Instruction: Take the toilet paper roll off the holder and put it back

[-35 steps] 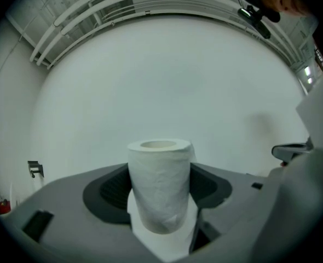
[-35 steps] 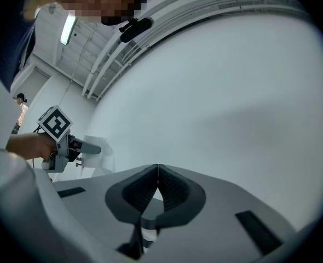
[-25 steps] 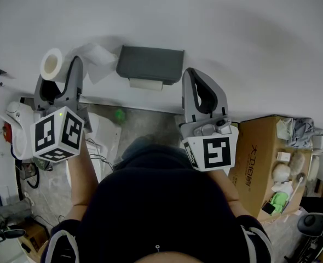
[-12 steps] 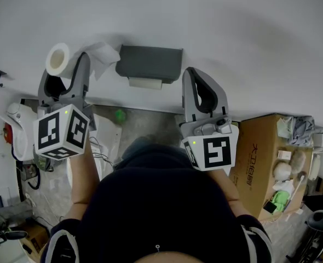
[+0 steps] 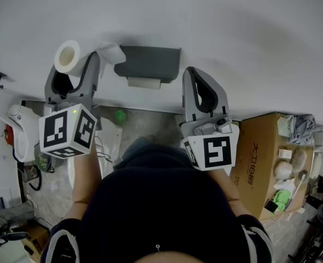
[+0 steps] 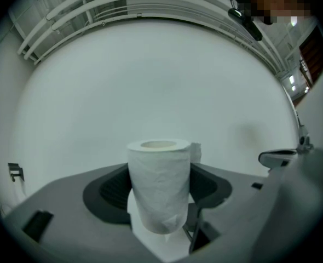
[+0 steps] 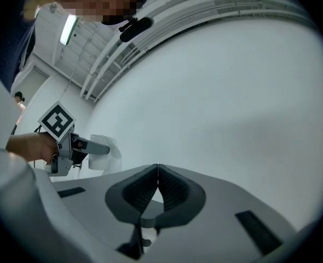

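Roll: the toilet paper roll (image 5: 68, 56) is off the holder (image 5: 149, 63), up against the white wall (image 5: 232, 32) and just left of the holder's left end.
Left claw: the left gripper (image 5: 74, 66) is clamped on the roll's sides. Its own view shows the roll (image 6: 159, 185) standing on end between the jaws, its open core facing up.
What changed: over the last second the roll and the left gripper have slid right along the wall, from well left of the holder to just beside it.
Loose sheet: the roll's loose sheet (image 5: 111, 52) trails to the right and now reaches the holder's left edge; a second ago it hung clear of it.
Right claw: the right gripper (image 5: 197, 89) has not moved. It waits near the holder's right end with its jaws pressed together on nothing.
Stage: I'd say the taking-off is done and the roll is on its way back.
Next: it looks as if the core must be lined up with the holder's spindle, which I cannot see under the grey cover.
Risk: the trailing sheet could catch under the cover.
Bystander: a cardboard box (image 5: 260, 152) sits on the floor at the right.
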